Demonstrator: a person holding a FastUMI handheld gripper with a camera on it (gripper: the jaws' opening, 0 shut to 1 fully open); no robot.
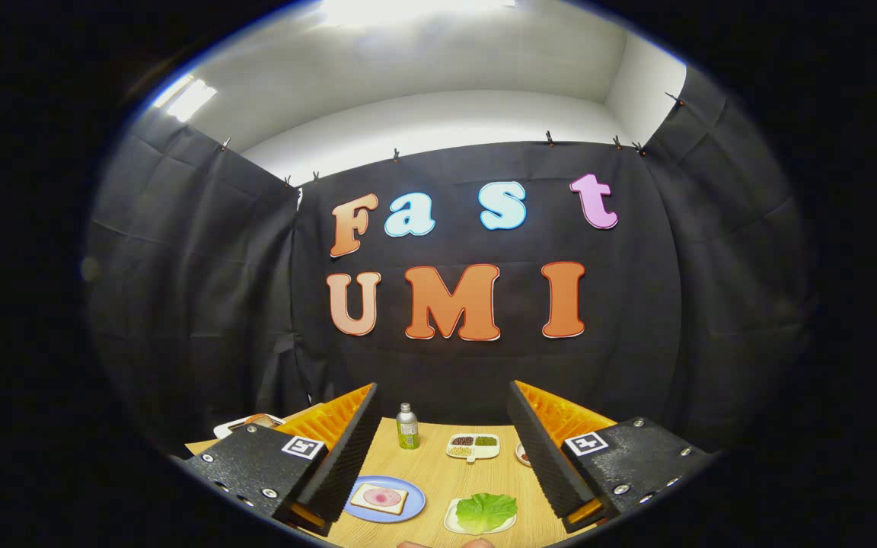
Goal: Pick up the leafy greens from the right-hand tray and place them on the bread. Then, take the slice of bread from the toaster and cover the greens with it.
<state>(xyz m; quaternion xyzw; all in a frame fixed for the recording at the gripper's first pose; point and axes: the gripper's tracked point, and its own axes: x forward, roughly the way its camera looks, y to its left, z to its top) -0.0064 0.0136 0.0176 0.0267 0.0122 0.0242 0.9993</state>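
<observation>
Still untouched, leafy greens (pixel 486 511): lying on a small white tray (pixel 450 521) on the tabletop (pixel 431 468), between the fingers and low in the gap. Beside the tray, to its left and apart from it, a slice of bread (pixel 380 498) with a pinkish round of filling on top, resting on a blue plate (pixel 405 511). No greens on that bread, so first step judged not yet done; covering with the second slice likewise left to do.

Hand-held gripper (pixel 442 445) released, fingers spread wide, grasping nothing, held well above the tabletop and looking out over it.

Farther back, between the fingers: a small metal bottle (pixel 407 426) with a green label, and next to it a white divided dish (pixel 473 447) holding dark, green and pale grains in separate compartments. Behind the left finger, part of a pale object with something brownish on it (pixel 252 422), possibly the toaster with its slice; too hidden to say.

Writing on the bottle label too small to read. Square black-and-white markers on the gripper body, no legible words.
</observation>
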